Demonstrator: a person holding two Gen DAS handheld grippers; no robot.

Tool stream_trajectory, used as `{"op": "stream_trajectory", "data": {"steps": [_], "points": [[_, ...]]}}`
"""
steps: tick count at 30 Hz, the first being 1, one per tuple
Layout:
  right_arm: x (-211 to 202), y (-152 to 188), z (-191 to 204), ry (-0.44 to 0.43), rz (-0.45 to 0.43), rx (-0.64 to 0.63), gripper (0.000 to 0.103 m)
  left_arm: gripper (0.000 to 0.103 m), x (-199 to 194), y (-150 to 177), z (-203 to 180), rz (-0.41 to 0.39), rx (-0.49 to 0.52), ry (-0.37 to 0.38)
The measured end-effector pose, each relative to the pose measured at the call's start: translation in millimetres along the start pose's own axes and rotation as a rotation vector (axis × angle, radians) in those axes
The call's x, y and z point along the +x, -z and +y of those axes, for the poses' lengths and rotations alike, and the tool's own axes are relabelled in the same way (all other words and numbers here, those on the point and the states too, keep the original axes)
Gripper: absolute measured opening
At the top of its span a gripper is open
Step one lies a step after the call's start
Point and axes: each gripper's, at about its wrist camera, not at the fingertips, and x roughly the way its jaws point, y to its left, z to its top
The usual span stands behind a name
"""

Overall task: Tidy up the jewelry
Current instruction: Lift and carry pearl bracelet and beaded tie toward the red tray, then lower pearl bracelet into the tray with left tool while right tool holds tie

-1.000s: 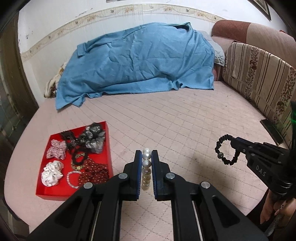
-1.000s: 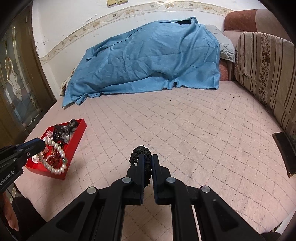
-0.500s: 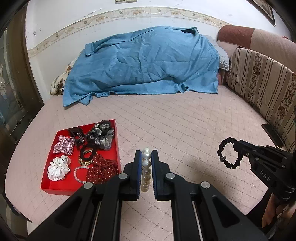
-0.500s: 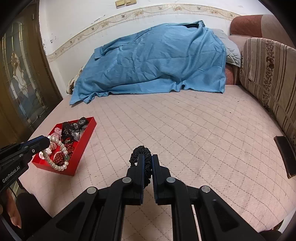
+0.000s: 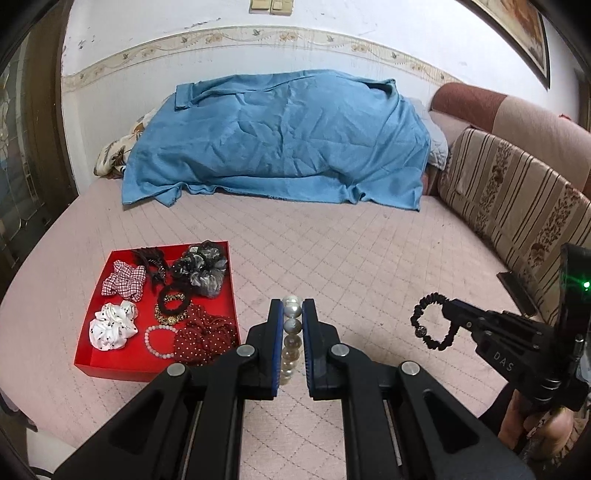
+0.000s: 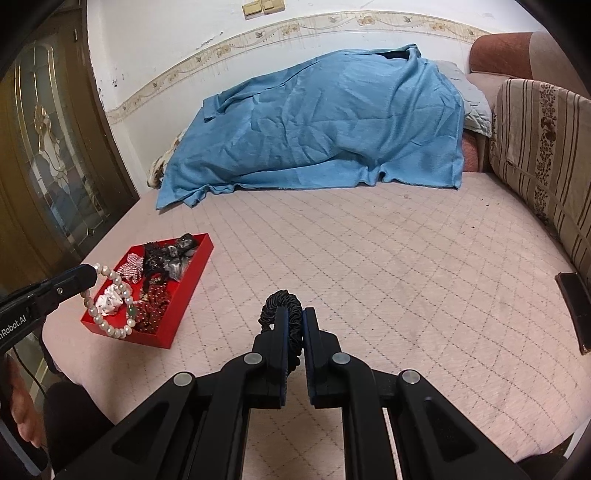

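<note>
**Two bracelets held above a quilted bed**

While both grippers hang over the pink bed (image 5: 369,258), the left gripper (image 5: 293,317) pinches a pearl bracelet (image 5: 290,332) between its fingers, and the right gripper (image 6: 293,325) pinches a black beaded bracelet (image 6: 282,308). Farther left, a red tray (image 5: 122,365) on the bed holds scrunchies and bracelets. A blue sheet (image 5: 288,136) covers the far end.

Whatever sat under the blue sheet (image 5: 284,136) was fully covered, only a floral corner poked out at its left end. Behind the sheet, a framed picture (image 5: 517,33) got cut off by the frame edge. The lower half of the pearl bracelet (image 5: 290,339) disappeared between the left gripper (image 5: 291,314) fingers. Small pieces in the red tray (image 6: 184,317) were too jumbled to sort out from the right wrist view.
</note>
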Motion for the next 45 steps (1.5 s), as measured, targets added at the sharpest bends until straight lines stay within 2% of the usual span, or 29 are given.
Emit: {"op": "stream_trajectory", "data": {"steps": [10,30,45], "points": [[-3,8,11,-0.036,0.002,-0.012,0.008,0.010,-9,2,15,-0.006,-0.061,0.061],[11,13,16,-0.077,0.039,-0.026,0.008,0.010,-8,5,35,0.000,-0.073,-0.005],[20,12,31,-0.103,0.067,-0.073,0.008,0.010,4,14,36,0.012,-0.002,-0.121]]}}
